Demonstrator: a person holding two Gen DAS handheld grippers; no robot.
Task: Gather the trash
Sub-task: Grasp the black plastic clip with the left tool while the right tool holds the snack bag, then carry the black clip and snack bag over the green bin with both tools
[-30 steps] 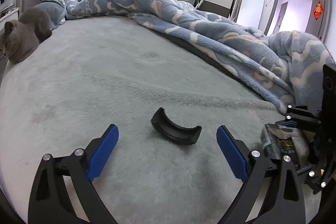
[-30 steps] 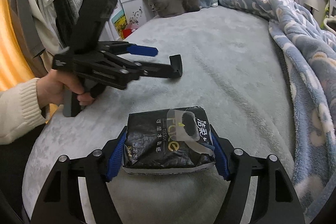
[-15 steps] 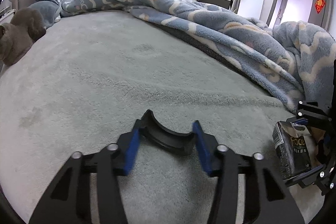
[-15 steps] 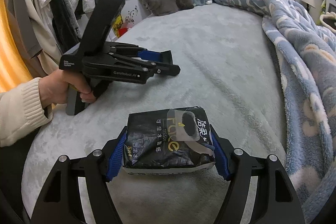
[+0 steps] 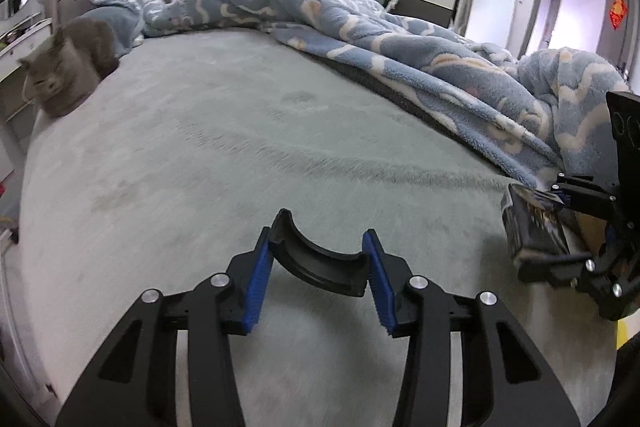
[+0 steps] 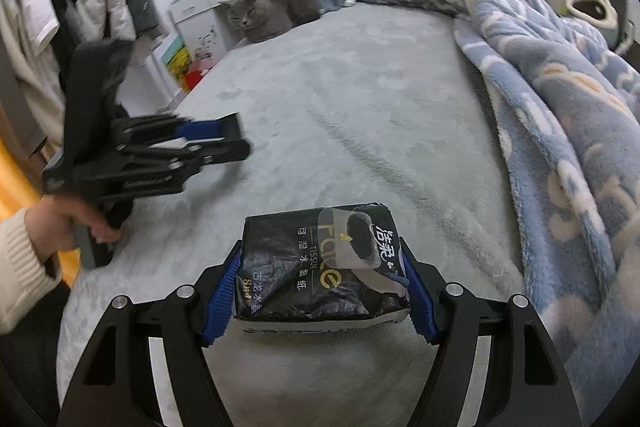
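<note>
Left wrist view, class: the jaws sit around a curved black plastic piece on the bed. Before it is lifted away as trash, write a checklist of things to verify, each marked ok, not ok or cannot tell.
1. Curved black plastic piece between the left gripper jaws: ok, blue pads at both its ends.
2. Grip firm enough to lift: cannot tell.
3. Black tissue packet held in the right gripper: ok, pads press both sides.
4. Grey cat away from the grippers: ok, lying far up the grey bed cover.
5. Blue fleece blanket not caught in the jaws: ok.
6. Trash bin ready: cannot tell, none visible.
</note>
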